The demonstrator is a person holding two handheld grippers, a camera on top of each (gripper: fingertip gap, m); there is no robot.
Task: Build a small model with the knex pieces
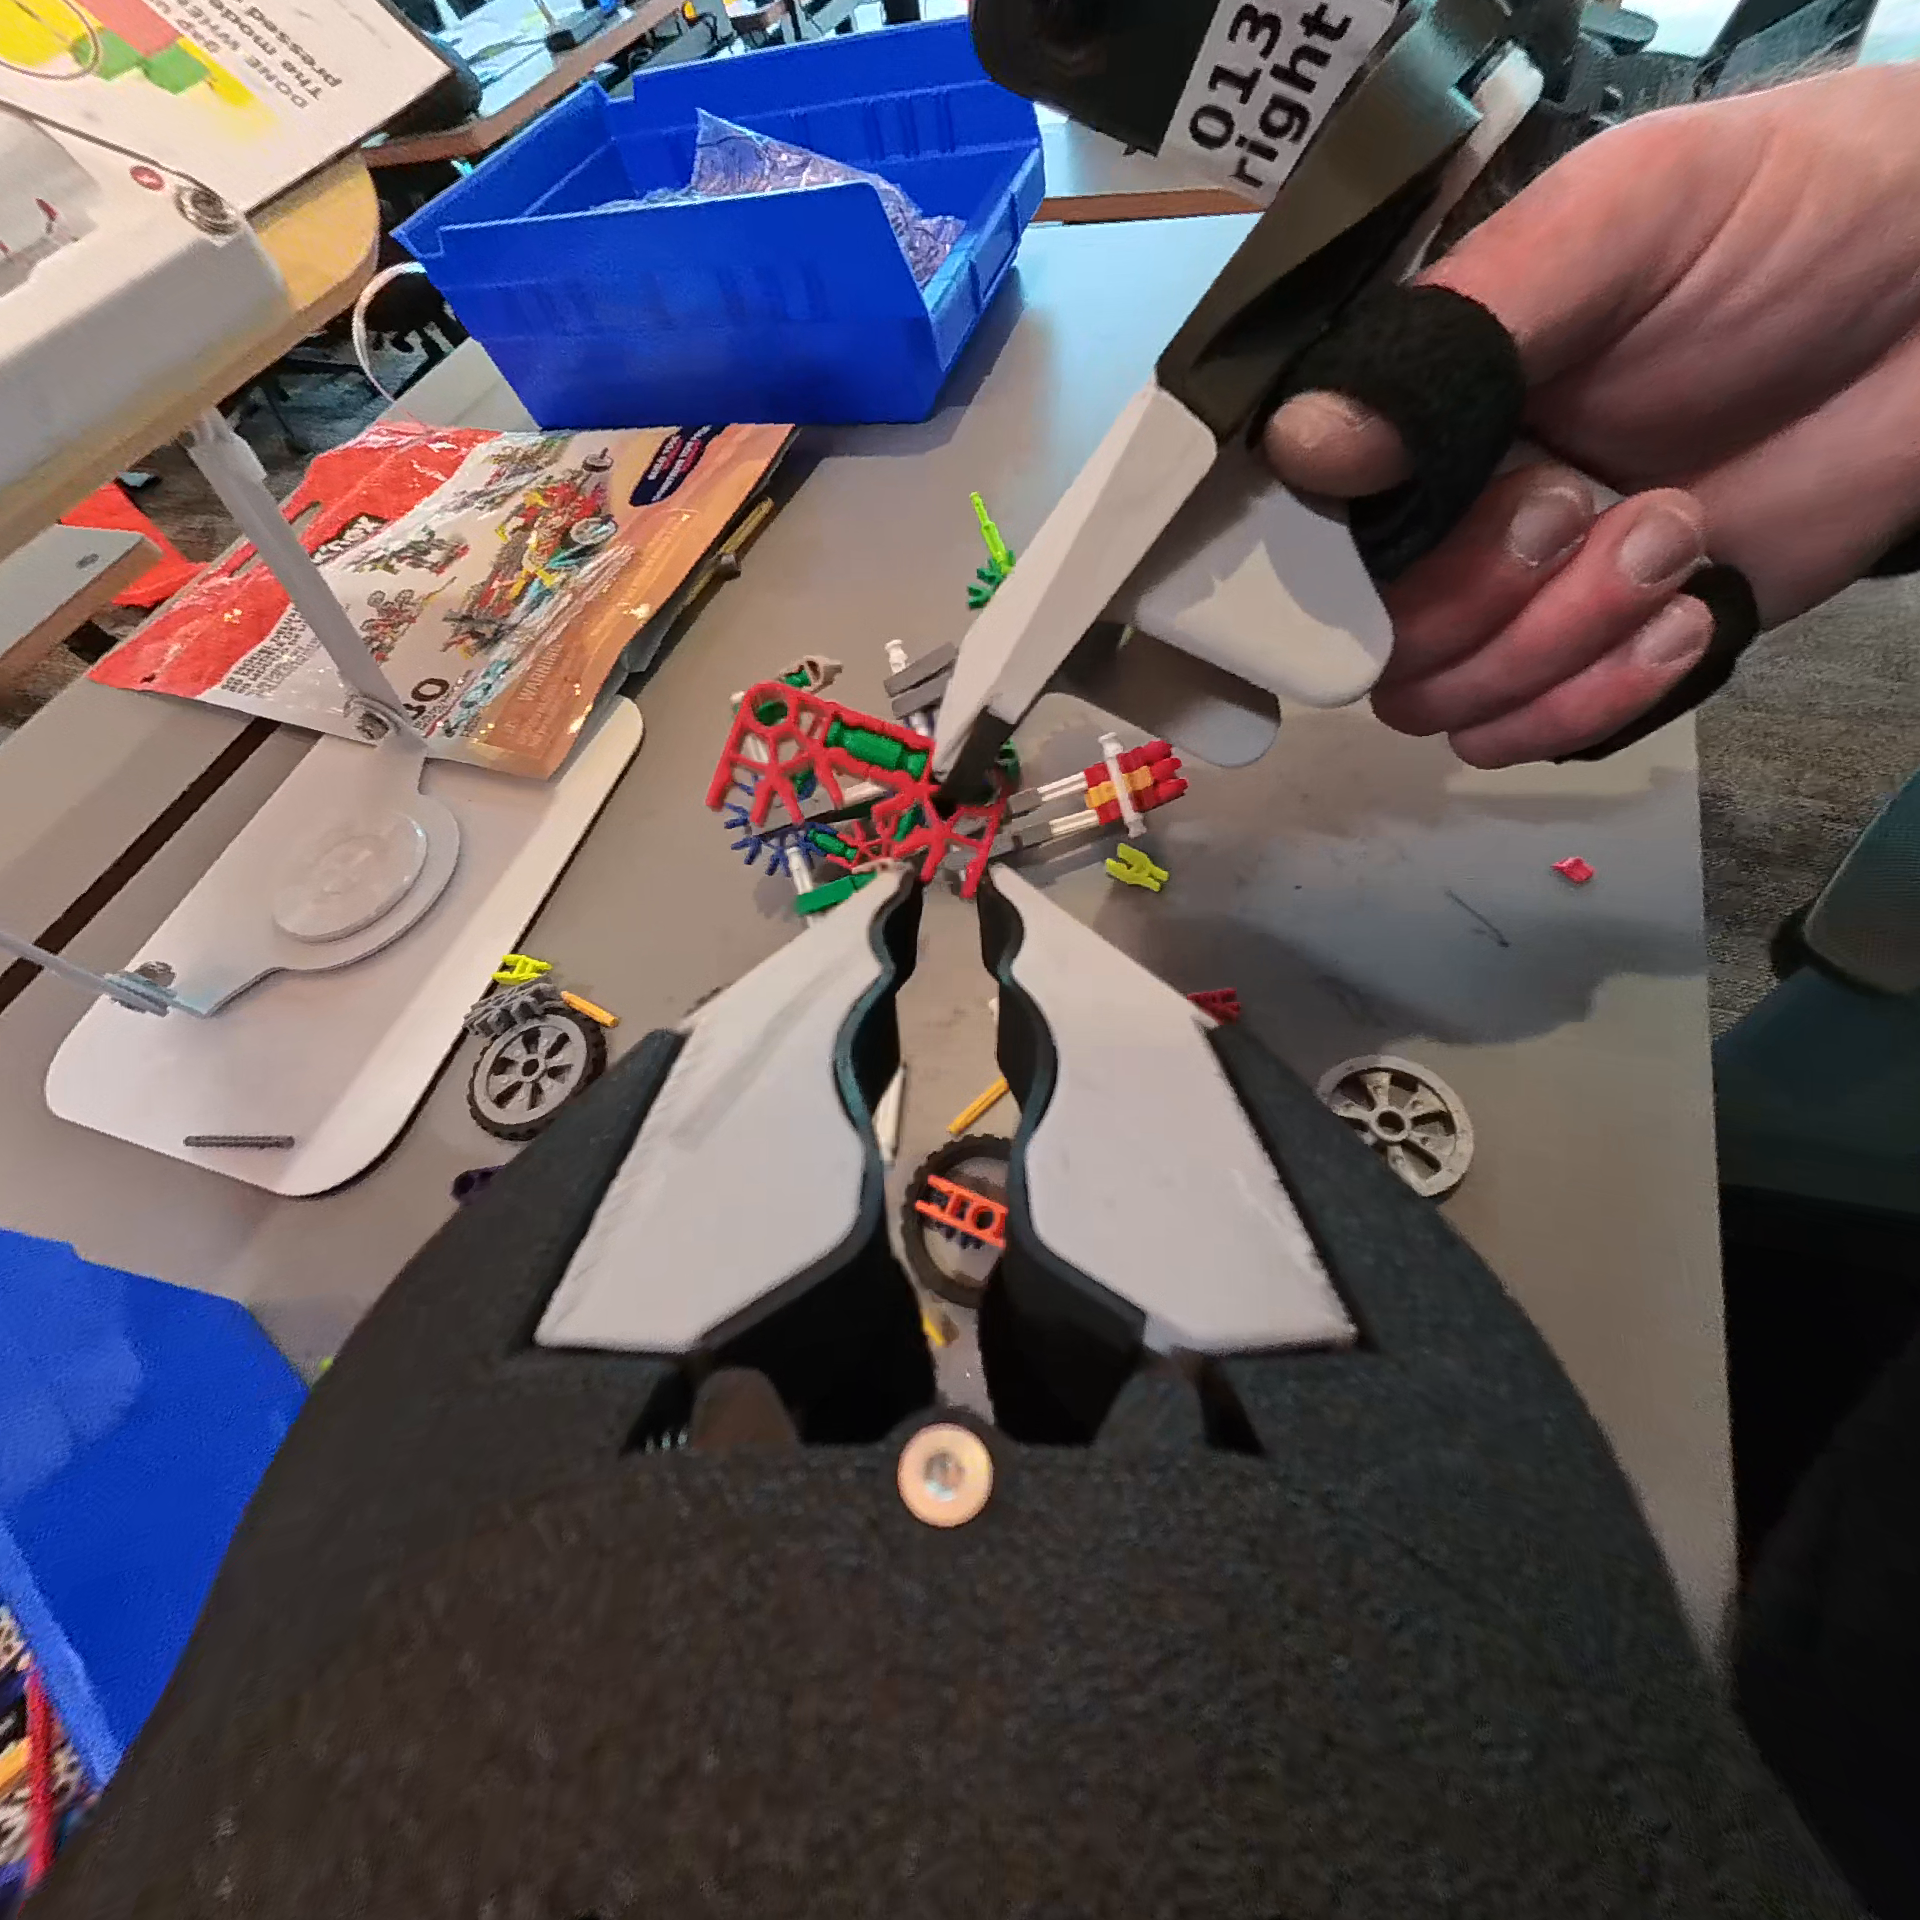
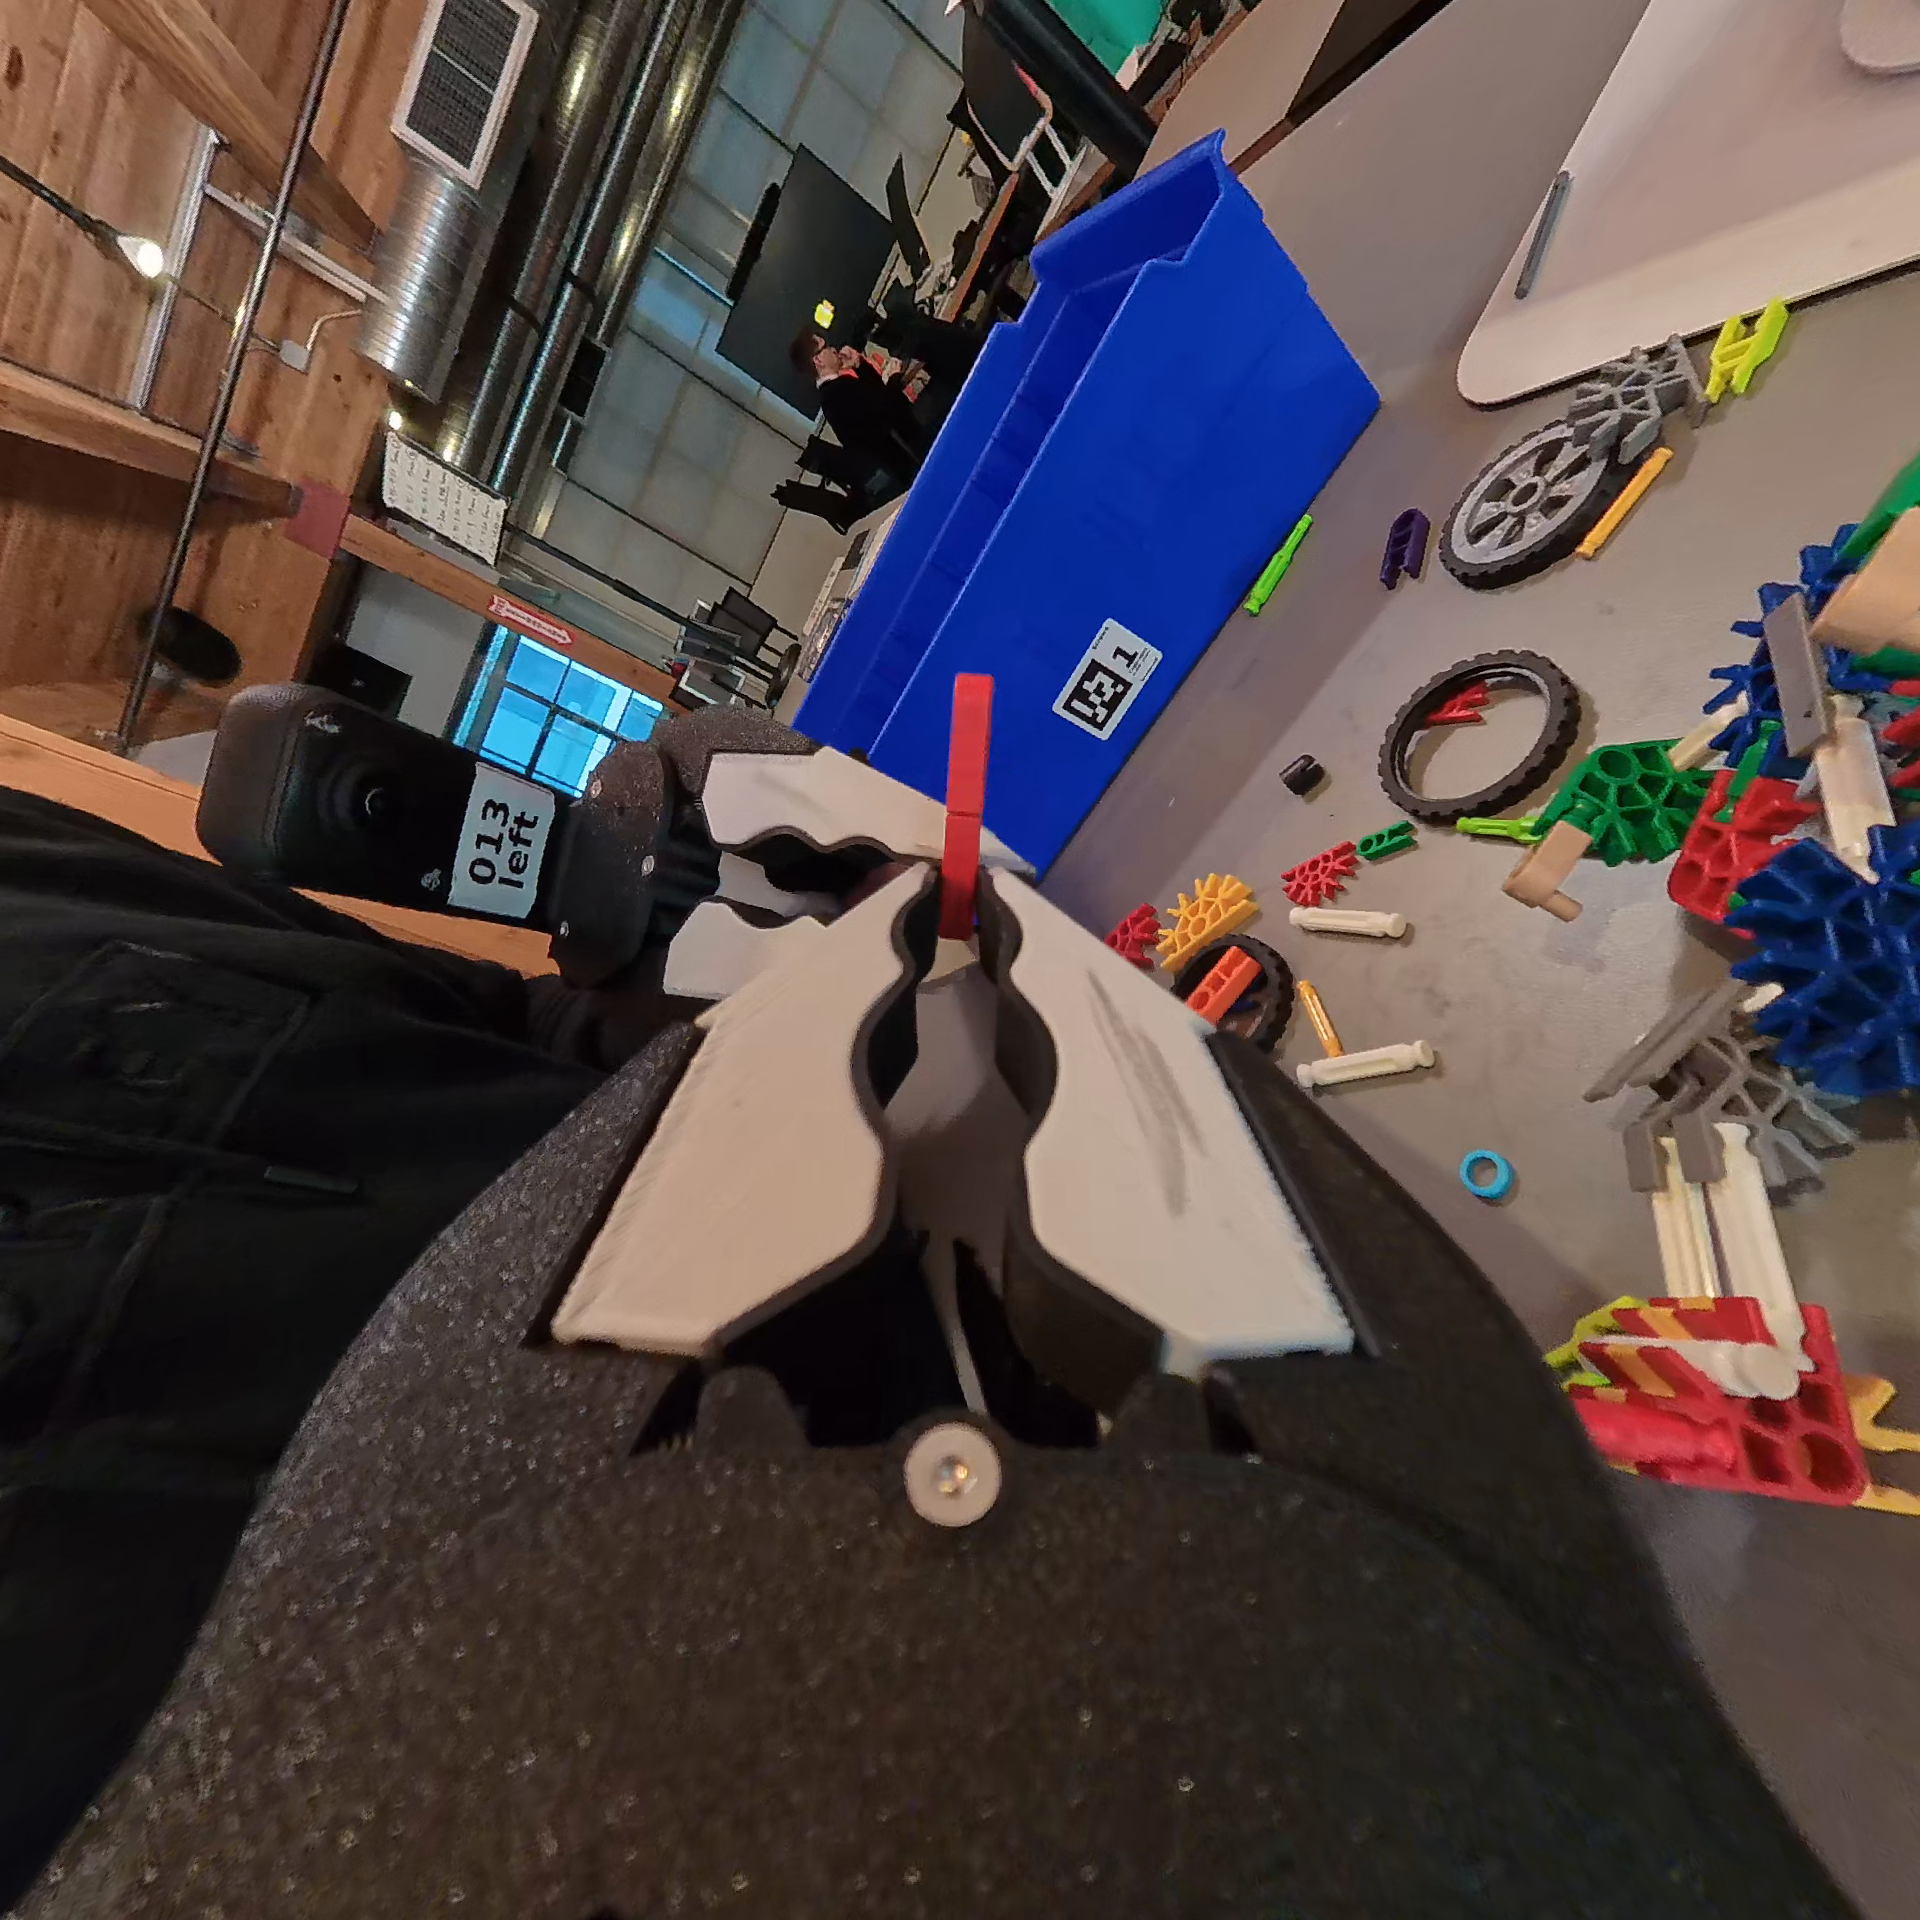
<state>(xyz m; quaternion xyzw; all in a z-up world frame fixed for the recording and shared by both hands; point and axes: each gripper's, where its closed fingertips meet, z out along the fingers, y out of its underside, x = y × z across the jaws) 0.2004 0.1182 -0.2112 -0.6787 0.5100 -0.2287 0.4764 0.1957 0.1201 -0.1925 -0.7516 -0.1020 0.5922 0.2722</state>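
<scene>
The rod-and-connector toy model (image 1: 883,790) lies on the grey table (image 1: 1403,935), a tangle of red lattice panels, green sleeves, blue snowflake hubs, white rods and a red-and-yellow striped end. It is the landmark here.

The left gripper (image 1: 945,883) points at the model's near edge, its fingertips just at the red lattice with a narrow gap between them; whether they pinch a piece cannot be told. The right gripper (image 1: 971,774), held by a bare hand (image 1: 1621,416) wearing black finger loops, comes down on the model's middle from above. In its own view the right gripper (image 2: 961,920) is closed on a flat red piece (image 2: 966,800) standing up between the tips.

Beyond the model sits a blue bin (image 1: 727,281) with a clear bag inside. Left of the model lie a printed toy package (image 1: 447,582) and a white stand base (image 1: 343,935). Nearer than the model are a grey spoked wheel (image 1: 535,1060), a bare grey hub (image 1: 1397,1122) and a black tyre (image 1: 951,1216).

Both grippers bear white number-and-side labels; a second blue bin (image 2: 1101,582) carries a square code sticker.
</scene>
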